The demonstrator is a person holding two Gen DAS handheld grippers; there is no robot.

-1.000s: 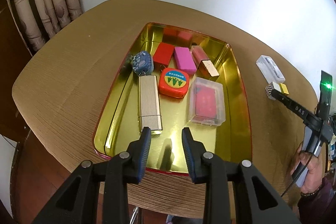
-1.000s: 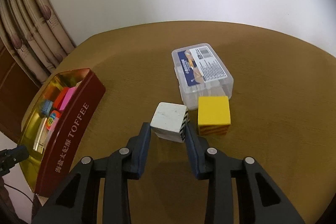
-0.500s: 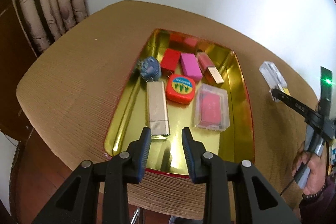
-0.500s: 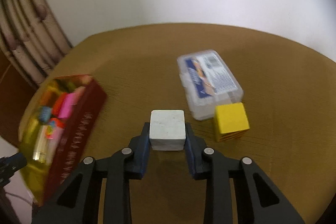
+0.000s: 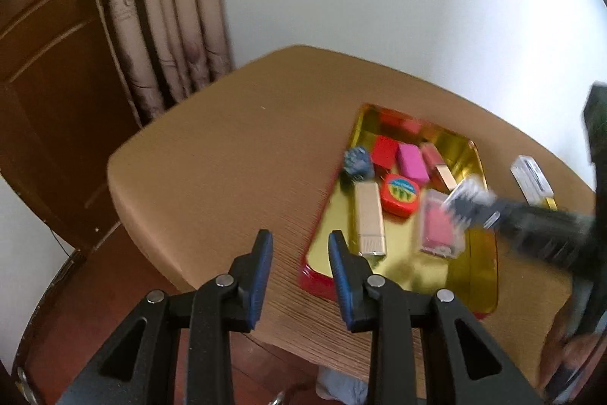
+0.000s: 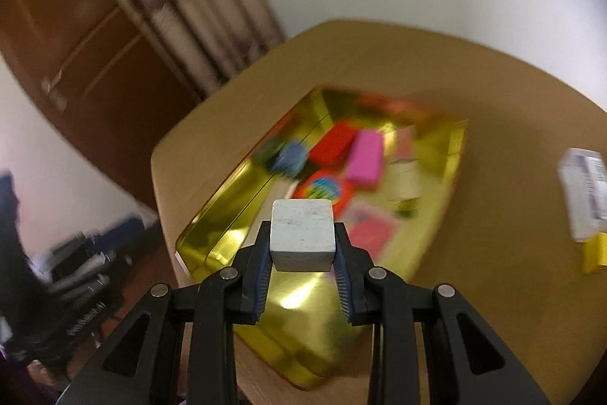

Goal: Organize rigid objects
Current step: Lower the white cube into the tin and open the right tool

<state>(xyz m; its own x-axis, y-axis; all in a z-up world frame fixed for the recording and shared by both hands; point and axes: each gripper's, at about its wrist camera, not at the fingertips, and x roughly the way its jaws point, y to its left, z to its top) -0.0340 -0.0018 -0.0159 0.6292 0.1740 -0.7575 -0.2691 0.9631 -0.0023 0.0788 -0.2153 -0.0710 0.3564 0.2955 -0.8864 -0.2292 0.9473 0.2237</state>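
We hold a white cube [image 6: 302, 234] between the blue pads of our right gripper [image 6: 302, 253], and both fingers [image 6: 261, 268] press flat against its sides. The cube hangs above the near part of the gold tin [image 6: 212, 215], clear of the shiny bottom. The right wrist view is blurred, so the things in the tin show only as patches of colour: a red block [image 6: 332, 144], a pink block [image 6: 365, 157], a blue lump [image 6: 290, 156] and a round red tape measure [image 6: 322, 188]. To the right, on the brown desk [image 6: 493, 109], lie a clear plastic box [image 6: 582, 192] and, just beside it, a yellow cube [image 6: 595, 251] at the edge of the picture.

Our left gripper [image 5: 299, 276] holds nothing; its fingers [image 5: 261, 276] stand narrow with bare desk [image 5: 212, 169] showing between them, near the tin's red outer corner [image 5: 315, 278]. From this side the tin [image 5: 481, 264] shows a gold bar [image 5: 370, 221], the tape measure [image 5: 400, 194], the red block [image 5: 385, 148], the pink block [image 5: 411, 158], the blue lump [image 5: 356, 160], a brown-tipped bar [image 5: 440, 167] and a clear case with a pink insert [image 5: 440, 228]. The right gripper [image 5: 470, 204] reaches in blurred over that case, the pale cube [image 5: 468, 190] at its tip. A curtain [image 5: 163, 25] and a brown door [image 5: 45, 82] stand behind the desk.
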